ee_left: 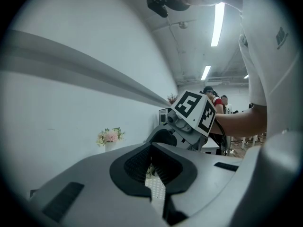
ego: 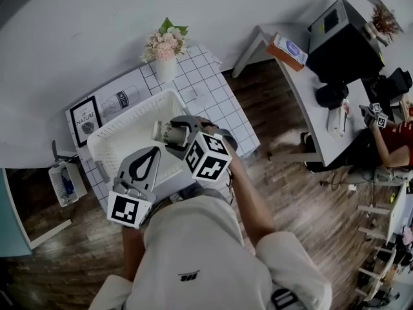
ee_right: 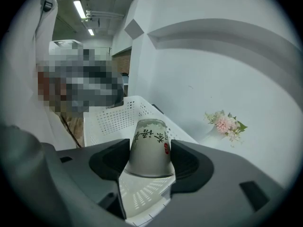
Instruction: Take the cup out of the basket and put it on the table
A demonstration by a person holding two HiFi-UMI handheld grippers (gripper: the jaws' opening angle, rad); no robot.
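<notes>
A paper cup (ego: 166, 132) with printed characters is clamped between the jaws of my right gripper (ego: 175, 135), held above the white perforated basket (ego: 122, 131). The right gripper view has the cup (ee_right: 149, 143) lying along the right gripper (ee_right: 150, 150), its wide rim nearest the camera, with the basket (ee_right: 116, 117) below and behind it. My left gripper (ego: 155, 150) hovers over the basket's near side, shut with nothing in it. In its own view the left gripper (ee_left: 151, 150) has its tips together, and the right gripper's marker cube (ee_left: 194, 112) sits just beyond.
The basket rests on a white tiled table (ego: 219, 102) against the wall. A vase of pink flowers (ego: 166, 47), a lying bottle (ego: 119, 100) and a framed print (ego: 85, 119) stand behind it. A small bin (ego: 64, 183) sits left; a desk (ego: 310, 102) and another person (ego: 387, 141) are right.
</notes>
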